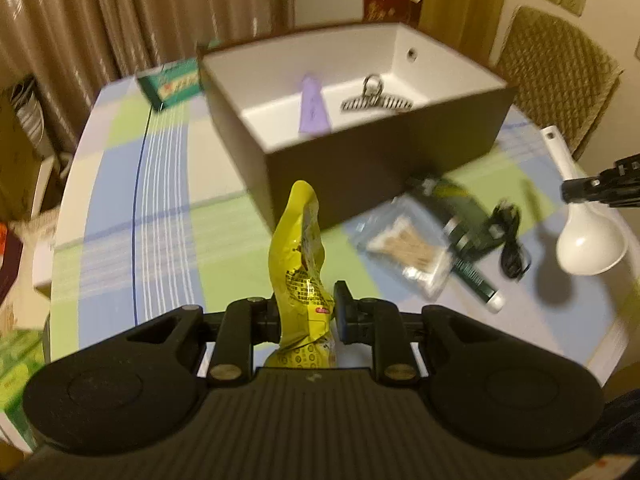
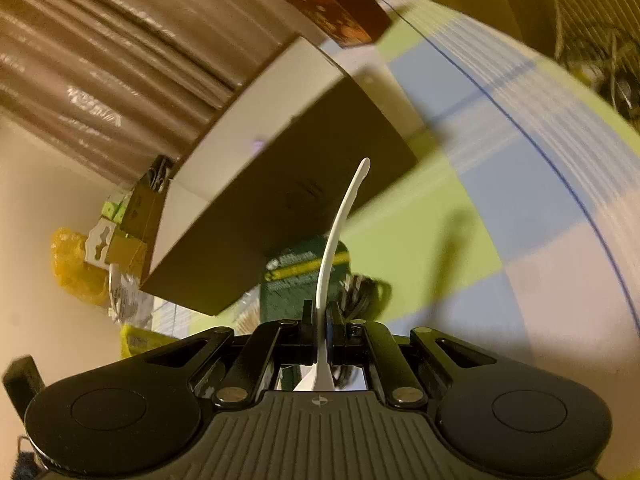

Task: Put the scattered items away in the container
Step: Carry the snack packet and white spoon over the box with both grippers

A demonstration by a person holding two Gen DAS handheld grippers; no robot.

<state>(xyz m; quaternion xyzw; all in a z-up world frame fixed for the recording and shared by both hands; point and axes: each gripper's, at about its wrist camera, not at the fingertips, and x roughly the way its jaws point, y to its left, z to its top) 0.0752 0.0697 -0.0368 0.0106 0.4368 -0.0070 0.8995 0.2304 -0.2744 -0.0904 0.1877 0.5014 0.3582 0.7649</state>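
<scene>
Ahead of the left gripper (image 1: 308,316) stands the container (image 1: 360,160), a dark box with a white inside, open at the top, on a table (image 1: 168,184) covered in a blue, green and white check. Inside it lie a purple tube (image 1: 314,106) and a striped hair claw (image 1: 376,100). Between that gripper and the box's near wall, off to its right, a clear bag of cotton swabs (image 1: 404,246), a dark green tube (image 1: 464,240) and a coiled black cable (image 1: 512,240) lie close together, the tube overlapping the bag. A green carton (image 1: 172,84) sits beyond the box's left corner, and a red box (image 1: 390,2) stands behind it. A wicker chair (image 1: 556,76) is at the far right.

The left gripper's jaws are narrow and pinch a yellow snack packet (image 1: 304,272), which stands up between them, crumpled, its top leaning toward the box. The right gripper (image 2: 320,336) is closed tight on a white spoon (image 2: 340,232), gripping it on edge near the bowl, with the handle arching up and forward across the box's dark side wall. From the left camera the spoon's bowl shows at the far right, above the table.
</scene>
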